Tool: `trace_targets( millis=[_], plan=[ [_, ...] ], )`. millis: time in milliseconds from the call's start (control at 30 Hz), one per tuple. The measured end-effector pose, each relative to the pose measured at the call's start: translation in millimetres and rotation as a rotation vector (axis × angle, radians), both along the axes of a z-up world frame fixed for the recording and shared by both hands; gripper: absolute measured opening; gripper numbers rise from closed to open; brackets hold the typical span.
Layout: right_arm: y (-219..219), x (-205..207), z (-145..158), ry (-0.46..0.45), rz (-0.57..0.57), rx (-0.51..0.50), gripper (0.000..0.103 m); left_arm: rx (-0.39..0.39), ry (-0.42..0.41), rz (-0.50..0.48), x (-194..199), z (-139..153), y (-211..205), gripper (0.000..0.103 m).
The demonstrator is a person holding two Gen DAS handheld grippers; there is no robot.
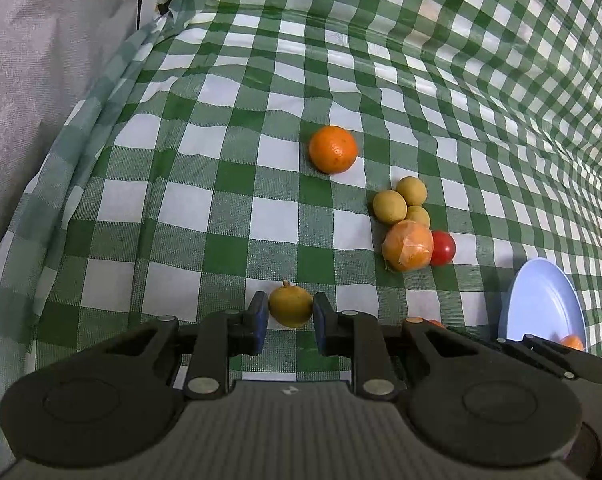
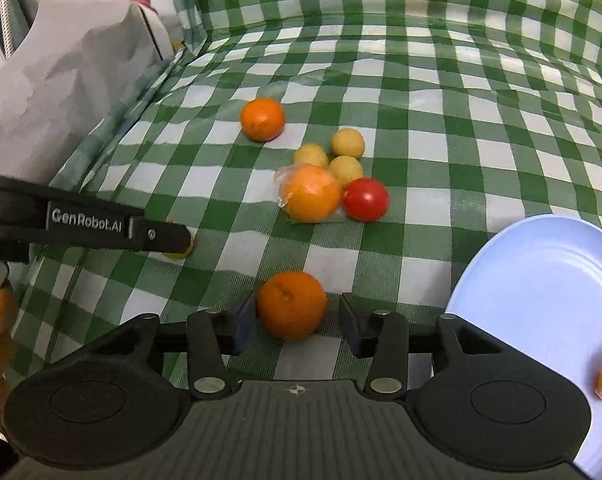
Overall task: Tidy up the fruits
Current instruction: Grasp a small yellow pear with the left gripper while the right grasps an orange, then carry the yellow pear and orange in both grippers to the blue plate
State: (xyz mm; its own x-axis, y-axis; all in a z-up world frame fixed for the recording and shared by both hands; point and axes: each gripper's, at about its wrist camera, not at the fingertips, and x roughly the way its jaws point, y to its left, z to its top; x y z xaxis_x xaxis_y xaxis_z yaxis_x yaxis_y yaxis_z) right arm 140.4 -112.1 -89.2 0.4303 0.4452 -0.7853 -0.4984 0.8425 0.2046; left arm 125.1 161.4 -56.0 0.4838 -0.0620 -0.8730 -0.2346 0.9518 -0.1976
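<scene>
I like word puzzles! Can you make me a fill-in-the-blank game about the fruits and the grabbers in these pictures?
1. The left gripper squeezes a small ____ fruit.
2. The right gripper's jaws stand around an ____, right pad not touching.
3. The plate is light ____.
4. The one red fruit, a ____, touches the plastic-wrapped orange.

Missing words: yellow; orange; blue; tomato

I log: small yellow-green fruit (image 1: 291, 306) with stem nub, between my left pads; bare orange (image 2: 291, 305) between my right pads; far orange (image 2: 263, 119) alone; plastic-wrapped orange (image 2: 311, 193) touching red tomato (image 2: 366, 199); three yellowish fruits (image 2: 345, 143) clustered behind.
</scene>
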Motion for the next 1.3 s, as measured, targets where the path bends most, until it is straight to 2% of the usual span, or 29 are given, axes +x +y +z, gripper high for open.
trace_targets(
  millis=[367,433,567,967,1167,1300],
  plan=[
    [6.9,0.7,-0.5,-0.028,-0.003,0.002,0.048,0.007,0.0,-0.006,3.6,-3.1,-2.5,0.026],
    [7.6,0.5,-1.4,-0.028,0.005,0.002,0.04,0.008,0.0,-0.008,3.9,-3.2,-3.4,0.026],
    [8.6,-0.6,-0.9,-0.041,0.016,-0.003,0.039,0.022,0.001,-0.022,4.8,-3.2,-5.8,0.027],
    [-5.9,-4.7,21.1,-0.12,-0.022,0.055,0.038,0.057,-0.072,-0.035,2.7,8.5,-4.6,0.026],
    [-14.5,-6.7,39.2,-0.179,-0.028,0.077,0.038,0.104,-0.123,-0.066,0.4,17.1,-15.4,0.026],
    [-23.6,-6.7,50.7,-0.215,-0.024,0.079,0.038,0.103,-0.154,-0.081,-0.4,24.3,-23.1,0.026]
  ],
)
